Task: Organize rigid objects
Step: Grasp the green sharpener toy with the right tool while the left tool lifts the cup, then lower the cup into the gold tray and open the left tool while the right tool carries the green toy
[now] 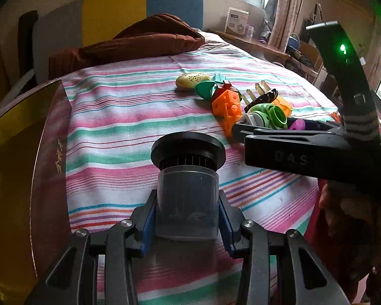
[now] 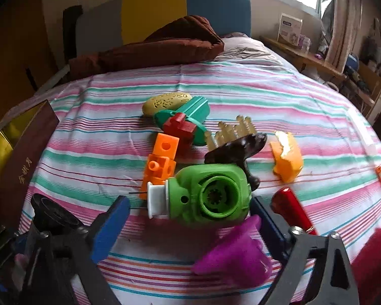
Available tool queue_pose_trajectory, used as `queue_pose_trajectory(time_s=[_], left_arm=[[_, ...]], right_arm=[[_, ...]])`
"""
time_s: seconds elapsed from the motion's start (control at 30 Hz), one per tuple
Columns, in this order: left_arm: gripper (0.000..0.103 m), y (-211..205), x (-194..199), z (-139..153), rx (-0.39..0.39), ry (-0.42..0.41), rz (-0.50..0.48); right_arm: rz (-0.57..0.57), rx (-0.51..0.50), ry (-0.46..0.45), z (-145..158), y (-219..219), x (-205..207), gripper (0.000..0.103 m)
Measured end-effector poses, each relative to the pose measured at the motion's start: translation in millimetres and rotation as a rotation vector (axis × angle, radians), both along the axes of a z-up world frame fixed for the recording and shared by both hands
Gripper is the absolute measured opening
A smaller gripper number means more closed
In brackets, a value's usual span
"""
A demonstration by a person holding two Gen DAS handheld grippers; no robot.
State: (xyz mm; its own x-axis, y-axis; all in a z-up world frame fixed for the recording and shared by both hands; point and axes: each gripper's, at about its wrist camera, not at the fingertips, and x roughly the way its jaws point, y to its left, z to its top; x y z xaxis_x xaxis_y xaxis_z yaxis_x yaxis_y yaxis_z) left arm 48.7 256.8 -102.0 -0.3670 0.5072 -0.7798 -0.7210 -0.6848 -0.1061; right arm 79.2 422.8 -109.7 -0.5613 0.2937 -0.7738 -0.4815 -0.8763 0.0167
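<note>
My left gripper (image 1: 187, 218) is shut on a translucent grey cup with a black ribbed filter cap (image 1: 188, 175), held above the striped bedsheet. My right gripper (image 2: 190, 216) is open, its blue pads (image 2: 111, 226) either side of a green and white toy (image 2: 205, 198). A purple piece (image 2: 236, 251) lies between the fingers, nearer the camera. A pile of toys sits ahead: orange blocks (image 2: 161, 162), a red and teal piece (image 2: 183, 124), a yellow oval (image 2: 166, 101), a dark brush with pale bristles (image 2: 235, 142), an orange shell (image 2: 288, 160) and a red tube (image 2: 292, 208). The pile also shows in the left wrist view (image 1: 227, 104).
A maroon and gold box (image 1: 25, 167) stands open at the left edge of the bed; it also shows in the right wrist view (image 2: 15, 152). A brown quilt (image 1: 139, 40) lies at the headboard. A wooden desk with a white carton (image 1: 237, 23) stands at the far right.
</note>
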Motion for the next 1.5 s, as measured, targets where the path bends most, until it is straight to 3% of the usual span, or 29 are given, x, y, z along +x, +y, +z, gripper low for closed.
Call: queue_pose_trajectory(time_s=[0.13,0.47,0.77,1.0,1.23,1.5], left_arm=[[0.043,-10,0,3,0.054,-0.026,0.000],[0.043,-27,19,33,0.092,0.067,-0.028],[0.043,-62,19,56,0.135,0.073,0.011],[0.043,-94,5,71,0.173,0.072,0.085],[0.043,-129,-19,70,0.187,0.050,0.177],[0.043,-167,-58,66,0.198,0.009,0.315]], right_arm=[[-0.020,-0.007,0.016,1,-3,4,0.094],[-0.021,-0.037,0.094,18,-22,12,0.093],[-0.010,-0.046,0.106,22,-38,9,0.093],[0.001,-0.023,0.055,16,-47,-1,0.097],[0.004,-0.063,0.006,3,-48,-3,0.099],[0.022,-0.027,-0.045,-1,-55,-5,0.099]])
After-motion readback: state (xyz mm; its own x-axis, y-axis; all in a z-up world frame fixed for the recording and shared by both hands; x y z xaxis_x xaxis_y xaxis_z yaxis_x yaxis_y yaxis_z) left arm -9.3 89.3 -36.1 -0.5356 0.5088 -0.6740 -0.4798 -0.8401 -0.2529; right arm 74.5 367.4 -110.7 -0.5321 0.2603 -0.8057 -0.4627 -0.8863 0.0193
